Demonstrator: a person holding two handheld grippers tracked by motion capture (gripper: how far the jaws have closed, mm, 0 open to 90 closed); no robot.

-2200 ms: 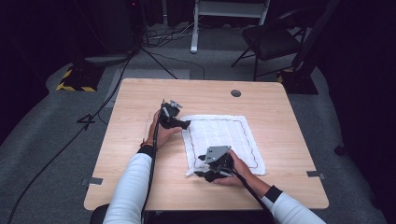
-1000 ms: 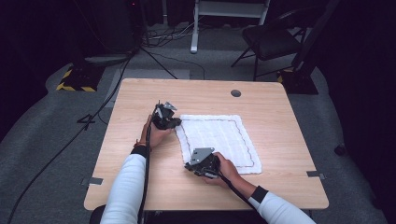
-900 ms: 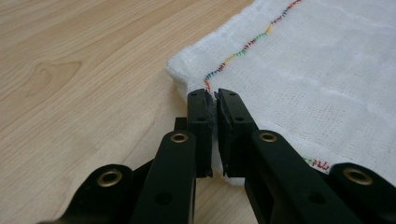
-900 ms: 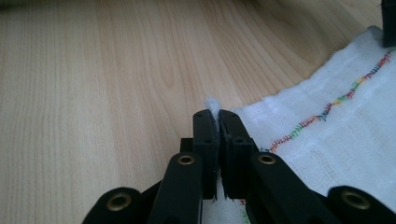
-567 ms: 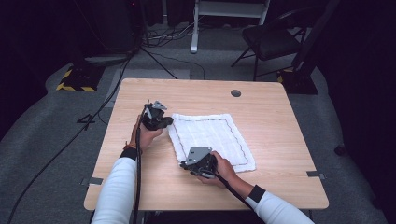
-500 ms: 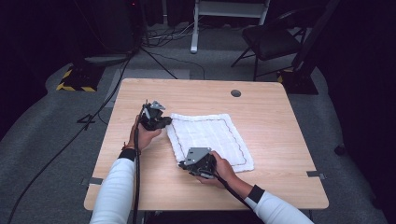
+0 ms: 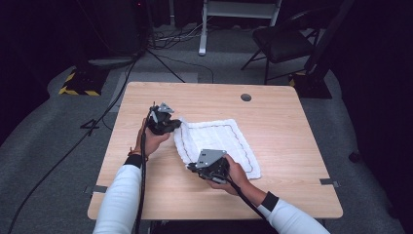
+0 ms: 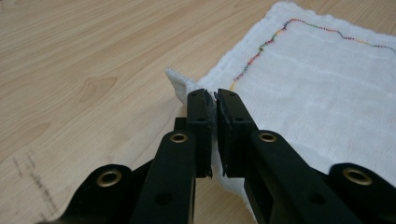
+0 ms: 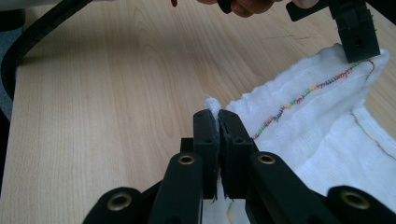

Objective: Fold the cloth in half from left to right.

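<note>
White cloth (image 7: 216, 144) lay mid-table on pale wood (image 7: 292, 146); my left gripper (image 8: 211, 100) pinched its far-left corner, my right gripper (image 9: 217, 119) its near-left corner, both clamped shut on fabric. Judged: starting a fold; next, carry both corners rightward evenly

A: What colour is the cloth (image 7: 216, 139)?
B: White, waffle-textured, with a rainbow-stitched line running inside its edge.
A: And the counter (image 7: 272, 112)?
B: Pale wood grain, one small dark round spot near the far edge.
A: The grippers?
B: Left gripper (image 8: 211, 100) and right gripper (image 9: 213, 116) have black jaws with brass rivets.
</note>
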